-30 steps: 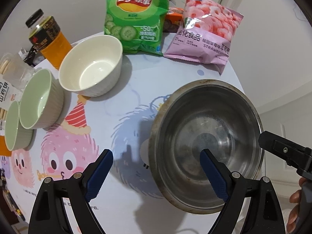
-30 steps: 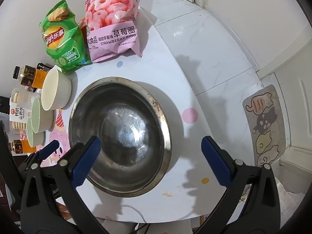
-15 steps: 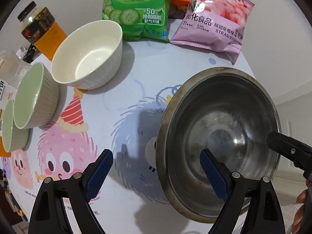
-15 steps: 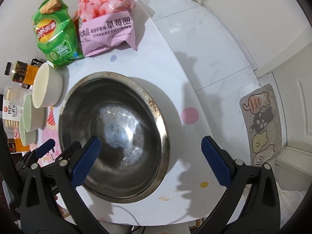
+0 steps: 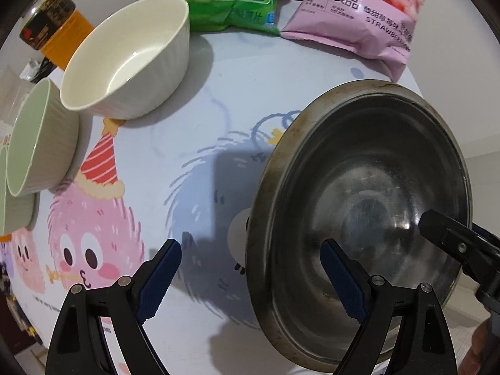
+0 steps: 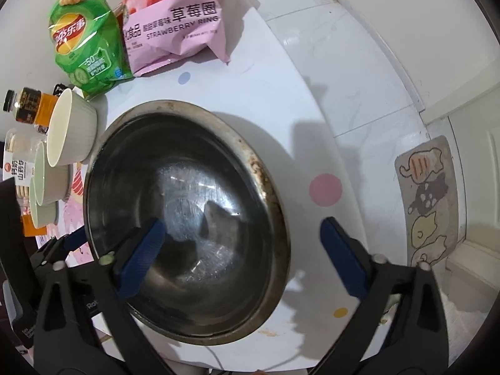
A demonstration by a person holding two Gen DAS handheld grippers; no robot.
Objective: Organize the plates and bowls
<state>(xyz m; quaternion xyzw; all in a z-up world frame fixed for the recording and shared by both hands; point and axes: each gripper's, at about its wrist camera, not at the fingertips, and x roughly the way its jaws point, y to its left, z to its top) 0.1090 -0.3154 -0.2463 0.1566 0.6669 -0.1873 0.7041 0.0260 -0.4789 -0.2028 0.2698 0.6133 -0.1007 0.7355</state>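
Four bowls share the desk (image 5: 218, 100): the big steel bowl (image 5: 359, 206) at the near right edge, the white bowl (image 5: 128, 62) far left, then two green bowls (image 5: 37, 137) nested further left. Both tools are released, the right tool (image 6: 240, 262) straddling the steel bowl's right rim, the left tool (image 5: 250, 275) straddling its left rim. The step looks like gripping that bowl; next, one tool must clench on a rim squarely so it won't slip.
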